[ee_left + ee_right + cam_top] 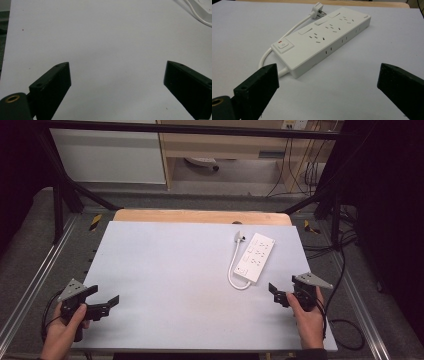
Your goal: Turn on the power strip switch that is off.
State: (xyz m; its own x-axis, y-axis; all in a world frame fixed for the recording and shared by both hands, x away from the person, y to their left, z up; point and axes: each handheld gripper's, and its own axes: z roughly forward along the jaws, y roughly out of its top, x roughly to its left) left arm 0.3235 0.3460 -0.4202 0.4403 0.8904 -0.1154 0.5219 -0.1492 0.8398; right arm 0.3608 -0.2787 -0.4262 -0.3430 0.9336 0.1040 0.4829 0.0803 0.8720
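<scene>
Evidently nothing is held yet: the right gripper (328, 82) has its jaws spread wide with the power strip (322, 37) lying just ahead between them on the tabletop (165, 270), while the left gripper (117, 82), jaws equally wide, faces bare surface, seemingly waiting.

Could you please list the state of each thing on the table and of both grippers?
Power strip: lying flat, sockets up, nothing plugged in.
Cord: looped beside the strip.
Plug: unplugged, lying on the table.
Left gripper: open, holding nothing.
Right gripper: open, holding nothing, facing the strip.
</scene>
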